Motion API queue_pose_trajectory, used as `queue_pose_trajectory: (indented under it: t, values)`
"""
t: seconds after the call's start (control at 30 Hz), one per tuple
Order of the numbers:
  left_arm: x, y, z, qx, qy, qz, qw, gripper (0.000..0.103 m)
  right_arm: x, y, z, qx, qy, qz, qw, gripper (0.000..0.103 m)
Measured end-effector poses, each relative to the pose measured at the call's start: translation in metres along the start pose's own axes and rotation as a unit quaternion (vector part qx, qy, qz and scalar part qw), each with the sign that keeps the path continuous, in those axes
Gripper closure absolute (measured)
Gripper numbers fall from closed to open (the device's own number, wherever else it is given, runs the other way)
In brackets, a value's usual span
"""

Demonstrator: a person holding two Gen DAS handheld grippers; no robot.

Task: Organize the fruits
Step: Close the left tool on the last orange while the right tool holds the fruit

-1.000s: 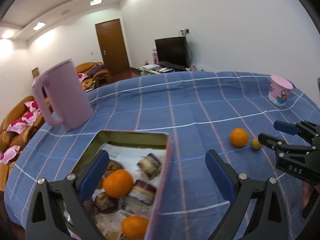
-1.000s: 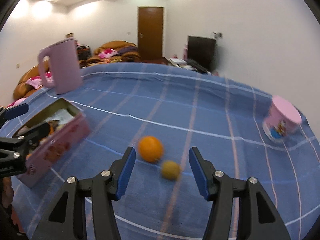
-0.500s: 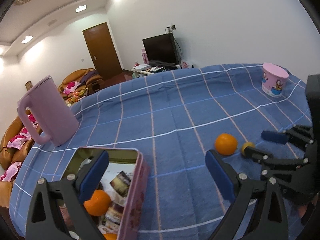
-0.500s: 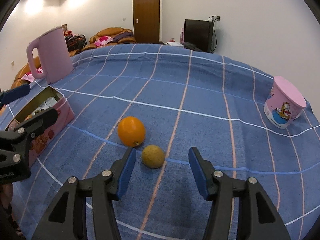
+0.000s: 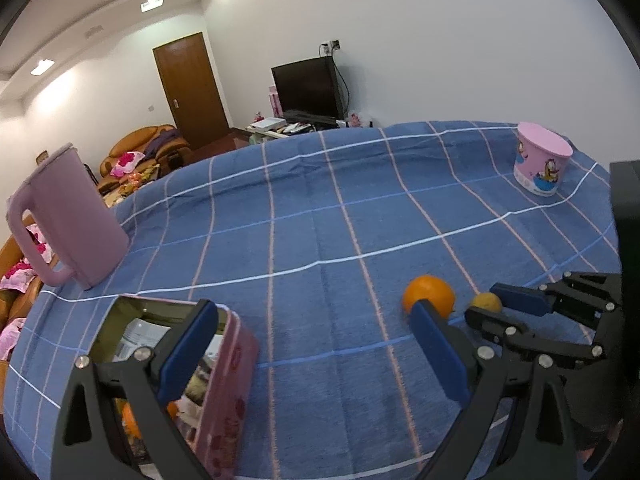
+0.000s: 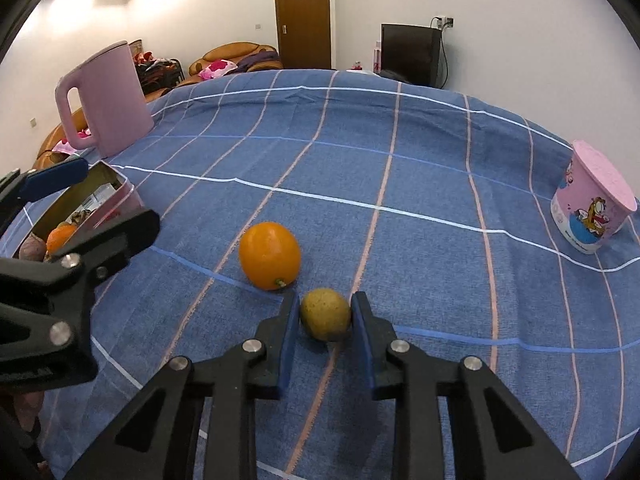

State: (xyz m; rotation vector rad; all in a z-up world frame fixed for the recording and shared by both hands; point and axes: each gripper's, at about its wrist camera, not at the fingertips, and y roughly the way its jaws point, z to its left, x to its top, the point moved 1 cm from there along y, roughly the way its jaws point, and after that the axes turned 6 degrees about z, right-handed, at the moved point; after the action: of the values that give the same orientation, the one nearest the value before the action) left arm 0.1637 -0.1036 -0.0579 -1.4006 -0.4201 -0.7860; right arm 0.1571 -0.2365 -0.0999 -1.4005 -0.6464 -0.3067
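Currently we clamp the right gripper [image 6: 325, 316] on the small yellow fruit [image 6: 325, 313] lying on the tablecloth [image 6: 400, 160] beside the orange [image 6: 269, 255], while our left gripper [image 5: 312, 350] hangs spread near the tin [image 5: 230, 368], presumably its destination.

We see a matt woven tablecloth [image 6: 420, 168] — blue cloth with thin pale stripes. The pink kettle [image 6: 105, 96] looks like smooth satin plastic. The pink tin [image 5: 230, 392] has a printed outer wall and a dull, brassy metal inside. The orange [image 6: 270, 255] shows a glossy, finely dimpled skin; the small yellow fruit [image 6: 326, 314] is duller and speckled. The right gripper [image 6: 325, 312] is matt black plastic with bright metal screws and blue pads [image 6: 289, 344] — the left gripper [image 5: 312, 356] alike. The pink cup [image 6: 592, 208] looks like printed paper.
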Motion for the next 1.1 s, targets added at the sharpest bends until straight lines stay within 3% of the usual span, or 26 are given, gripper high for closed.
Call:
queue_pose_trajectory:
  t: [0.2, 0.37, 0.57, 0.77, 1.0, 1.1]
  values:
    - [0.003, 0.011, -0.013, -0.036, 0.0, 0.013, 0.9993, 0.005, -0.002, -0.007, -0.016, -0.021, 0.026, -0.012, 0.999, 0.075]
    - [0.01, 0.022, -0.029, -0.07, 0.012, 0.029, 0.9971, 0.016, -0.005, -0.014, -0.038, -0.026, 0.064, -0.023, 0.997, 0.075]
    - [0.013, 0.033, -0.042, -0.125, 0.014, 0.048, 0.9909, 0.022, -0.008, -0.019, -0.052, -0.026, 0.094, -0.034, 0.995, 0.075]
    - [0.01, 0.051, -0.043, -0.142, 0.001, 0.08, 0.9866, 0.031, -0.01, -0.022, -0.052, -0.038, 0.096, -0.041, 0.994, 0.075]
    - [0.008, 0.062, -0.048, -0.148, 0.005, 0.093, 0.9846, 0.032, -0.009, -0.019, -0.049, -0.043, 0.089, -0.035, 0.994, 0.075]
    - [0.01, 0.067, -0.048, -0.152, 0.002, 0.101, 0.9832, 0.042, -0.006, -0.016, -0.048, -0.043, 0.088, -0.03, 0.995, 0.075]
